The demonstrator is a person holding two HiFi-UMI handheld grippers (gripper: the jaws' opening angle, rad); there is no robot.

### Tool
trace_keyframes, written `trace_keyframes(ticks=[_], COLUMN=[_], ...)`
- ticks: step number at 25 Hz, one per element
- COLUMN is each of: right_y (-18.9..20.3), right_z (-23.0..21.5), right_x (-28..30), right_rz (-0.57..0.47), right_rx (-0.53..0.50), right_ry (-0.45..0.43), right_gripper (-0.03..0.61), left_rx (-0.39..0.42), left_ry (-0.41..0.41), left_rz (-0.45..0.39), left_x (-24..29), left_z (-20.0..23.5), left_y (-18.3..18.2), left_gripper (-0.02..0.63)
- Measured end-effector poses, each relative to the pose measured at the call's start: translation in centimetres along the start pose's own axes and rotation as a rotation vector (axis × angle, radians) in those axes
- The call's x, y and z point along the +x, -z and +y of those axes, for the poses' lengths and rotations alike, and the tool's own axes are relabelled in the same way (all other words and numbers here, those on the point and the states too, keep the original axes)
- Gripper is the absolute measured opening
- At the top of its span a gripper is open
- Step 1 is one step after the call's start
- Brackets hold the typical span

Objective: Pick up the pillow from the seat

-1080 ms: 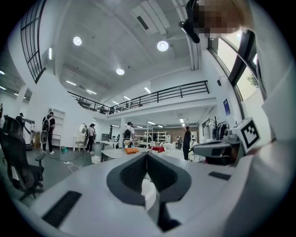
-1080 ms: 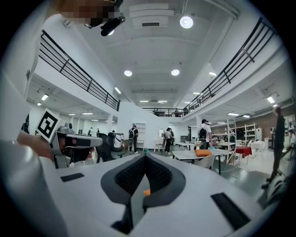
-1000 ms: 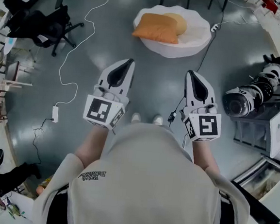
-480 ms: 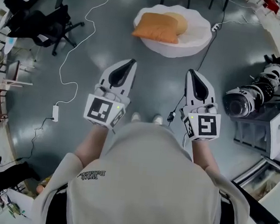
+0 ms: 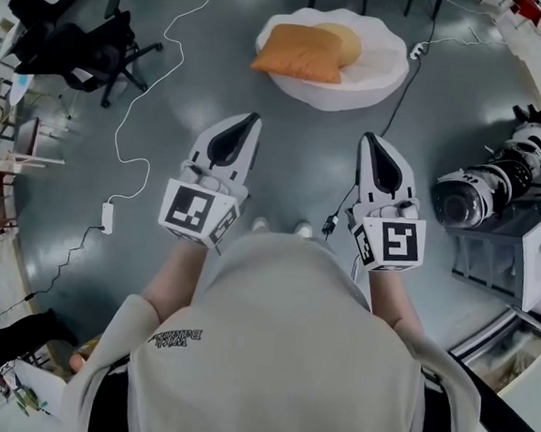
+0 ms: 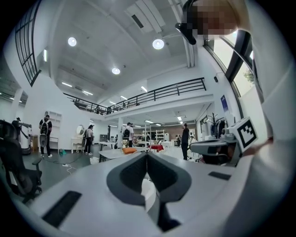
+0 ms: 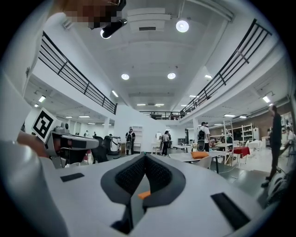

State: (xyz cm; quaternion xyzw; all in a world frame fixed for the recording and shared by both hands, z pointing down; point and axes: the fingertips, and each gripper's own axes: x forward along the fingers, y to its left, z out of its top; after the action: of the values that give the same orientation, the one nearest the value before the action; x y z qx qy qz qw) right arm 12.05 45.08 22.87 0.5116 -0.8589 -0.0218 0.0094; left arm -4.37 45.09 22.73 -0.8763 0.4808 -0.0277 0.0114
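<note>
An orange pillow [image 5: 299, 54] lies on a white shell-shaped seat [image 5: 375, 78] on the grey floor ahead, with a rounder yellow-orange cushion [image 5: 346, 40] behind it. My left gripper [image 5: 253, 119] and right gripper [image 5: 367, 140] are held side by side at waist height, well short of the seat, tips pointing toward it. Both are shut with nothing between the jaws. In the right gripper view a bit of the orange pillow [image 7: 144, 195] shows through the jaw gap. The left gripper view shows the left gripper [image 6: 146, 154] with its tips meeting.
A black office chair [image 5: 87, 49] stands at the left. A white cable [image 5: 138, 114] and a black cable [image 5: 393, 104] snake over the floor. Cylindrical equipment [image 5: 480, 186] sits on a cart at the right. People [image 6: 88, 139] and tables stand in the far hall.
The view has shifted a little; the seat and pillow sit slightly left and higher. Both grippers hold the same pose.
</note>
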Motion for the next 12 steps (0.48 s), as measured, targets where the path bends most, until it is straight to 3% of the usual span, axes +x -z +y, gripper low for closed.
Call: trace_keyframes(ticks=[12], right_y=[0.9], right_z=[-3.6], right_x=[-0.8], right_rz=[-0.017], right_rx=[0.013], right_ry=[-0.041], right_gripper=[0.009], left_rx=[0.003], left_ry=[-0.044], left_rz=[0.006], left_x=[2.5], left_z=[-2.4], left_y=[0.8], left_gripper=[0.011])
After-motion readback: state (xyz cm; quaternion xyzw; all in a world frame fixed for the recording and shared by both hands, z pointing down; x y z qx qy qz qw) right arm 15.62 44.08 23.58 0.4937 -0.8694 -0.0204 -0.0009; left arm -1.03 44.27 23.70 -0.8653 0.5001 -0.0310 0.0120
